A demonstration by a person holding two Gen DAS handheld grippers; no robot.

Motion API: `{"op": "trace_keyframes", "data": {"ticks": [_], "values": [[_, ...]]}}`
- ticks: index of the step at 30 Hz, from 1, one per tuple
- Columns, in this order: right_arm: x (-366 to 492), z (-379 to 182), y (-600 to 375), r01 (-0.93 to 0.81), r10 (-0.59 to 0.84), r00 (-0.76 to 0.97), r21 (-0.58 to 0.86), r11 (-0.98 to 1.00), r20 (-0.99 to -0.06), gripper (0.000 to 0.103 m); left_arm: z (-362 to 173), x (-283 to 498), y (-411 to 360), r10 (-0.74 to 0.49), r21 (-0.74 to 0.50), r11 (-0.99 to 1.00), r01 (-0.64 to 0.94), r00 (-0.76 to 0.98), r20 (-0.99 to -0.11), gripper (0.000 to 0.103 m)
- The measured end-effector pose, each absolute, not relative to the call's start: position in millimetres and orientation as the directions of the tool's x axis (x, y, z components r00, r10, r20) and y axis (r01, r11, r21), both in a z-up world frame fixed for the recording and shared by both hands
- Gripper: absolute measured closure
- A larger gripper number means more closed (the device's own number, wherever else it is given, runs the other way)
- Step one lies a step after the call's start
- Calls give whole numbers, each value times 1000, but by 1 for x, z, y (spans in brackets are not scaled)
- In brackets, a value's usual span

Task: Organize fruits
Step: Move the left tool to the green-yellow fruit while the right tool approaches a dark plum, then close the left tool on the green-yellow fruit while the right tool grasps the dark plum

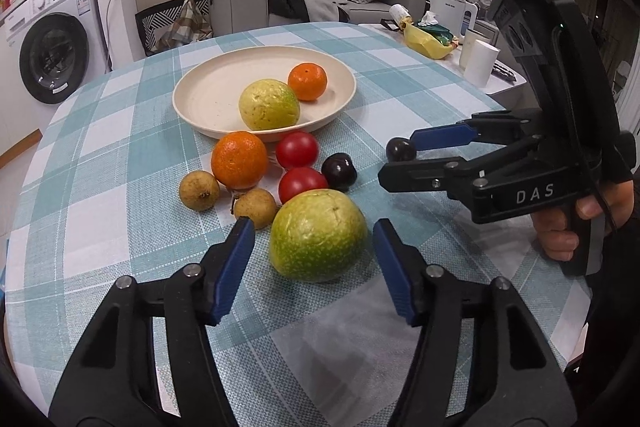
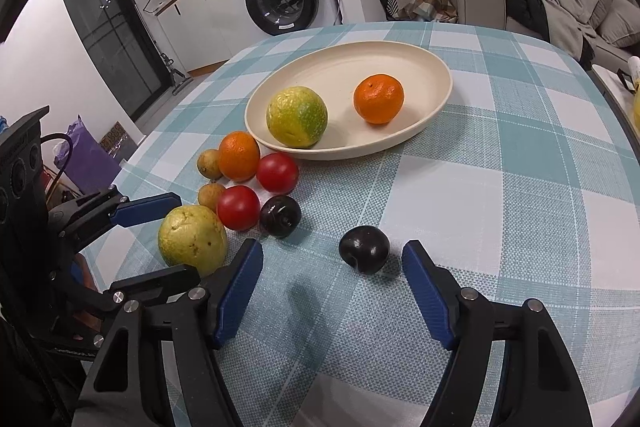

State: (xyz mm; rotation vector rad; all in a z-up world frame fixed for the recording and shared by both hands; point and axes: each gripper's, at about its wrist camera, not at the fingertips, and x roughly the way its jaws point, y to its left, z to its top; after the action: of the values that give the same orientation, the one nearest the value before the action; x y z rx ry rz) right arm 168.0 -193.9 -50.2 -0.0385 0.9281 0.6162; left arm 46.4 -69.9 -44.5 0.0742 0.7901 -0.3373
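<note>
Both claws are down over the bench [image 1: 120,131] at its near edge, each with its jaws apart and nothing between them yet; the left claw [image 1: 314,239] straddles the big green fruit [image 1: 318,235], one blue pad [image 1: 236,267] on either side and neither quite touching the skin, while the right claw [image 2: 332,259] has a dark plum [image 2: 364,249] lying alone in its gap, nearer the right-hand pad; the plate [image 2: 432,67] sits toward the middle of the bench and holds a second green fruit [image 2: 297,117] and a mandarin [image 2: 379,99], with bare plate on the side toward the far edge; the rest wait in a cluster on the cloth just before the plate's near rim: an orange [image 1: 239,159], two tomatoes [image 1: 297,149], another plum [image 1: 339,171] and two small brown fruits [image 1: 199,190]. To my eye the step is to take hold and carry to the plate; for the left, I would push in a touch so the pads meet the widest girth, since a round, firm fruit will squirt forward if pinched on its near curve; close slowly, lift straight up and clear of the tomato beside it. For the right, centre the plum first, for it looks ready to roll on the cloth; squeeze gently; then set each down on bare plate, low, so nothing rolls over the rim.
</note>
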Motion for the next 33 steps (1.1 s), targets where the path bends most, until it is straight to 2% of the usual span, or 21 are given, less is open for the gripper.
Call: {"op": "trace_keyframes", "data": {"ticks": [4, 11, 33], "values": [[168, -50, -194, -514, 478, 439, 224, 828, -761, 28, -47, 47, -73, -267, -52, 942, 333, 643, -718, 52], [169, -52, -193, -515, 469, 440, 212, 830, -766, 28, -48, 49, -74, -270, -56, 941, 334, 638, -721, 54], [172, -54, -193, -486, 395, 484, 136, 863, -780, 73, -48, 48, -76, -290, -72, 936, 343, 643, -709, 54]]}}
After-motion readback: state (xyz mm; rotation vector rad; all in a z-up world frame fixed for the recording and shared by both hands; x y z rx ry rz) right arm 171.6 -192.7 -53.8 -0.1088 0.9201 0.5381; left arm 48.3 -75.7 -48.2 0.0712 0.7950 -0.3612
